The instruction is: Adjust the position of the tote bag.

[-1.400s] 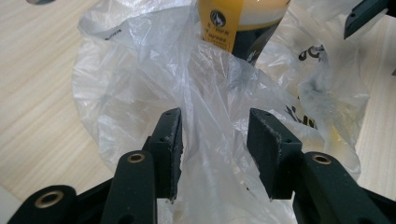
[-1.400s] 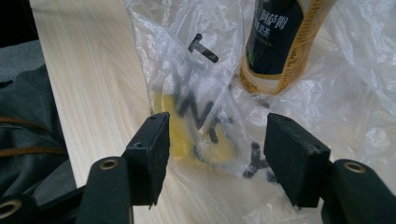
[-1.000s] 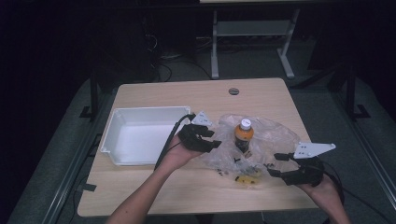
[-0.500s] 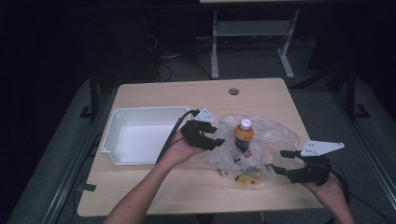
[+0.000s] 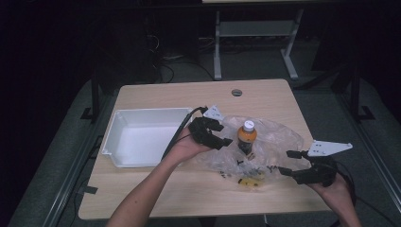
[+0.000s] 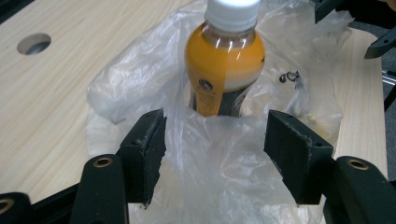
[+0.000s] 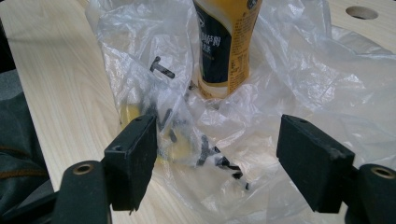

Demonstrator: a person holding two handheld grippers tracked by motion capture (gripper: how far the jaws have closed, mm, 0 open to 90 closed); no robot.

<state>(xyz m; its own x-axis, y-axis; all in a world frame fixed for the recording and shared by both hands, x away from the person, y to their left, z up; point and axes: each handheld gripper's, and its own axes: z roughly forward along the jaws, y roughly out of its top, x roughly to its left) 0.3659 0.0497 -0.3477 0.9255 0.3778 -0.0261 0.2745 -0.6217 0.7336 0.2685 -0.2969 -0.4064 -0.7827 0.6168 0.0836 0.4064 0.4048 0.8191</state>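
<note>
Orange drink bottle [image 5: 246,137]: upright mid-table on the crumpled clear plastic bag [image 5: 274,142], white tray [image 5: 142,142] beside it. My left gripper [image 5: 226,137] and right gripper [image 5: 285,163] flank it, jaws apart and just opening, film loose between them. Pale wooden table [image 5: 265,94]: bare far edge; dark room beyond.

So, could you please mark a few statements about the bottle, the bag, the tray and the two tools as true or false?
1. The bottle stands upright on the clear plastic bag. True.
2. The bottle's cap is off. False: a white cap sits on it.
3. The white tray holds the bottle. False: the bottle stands apart from the tray, out on the bag.
4. The left tool has its jaws apart, with bag film between them. True: they have just been opening.
5. The right tool is clamped on the bottle. False: its jaws stand wide, short of the bottle, and have just been opening.
</note>
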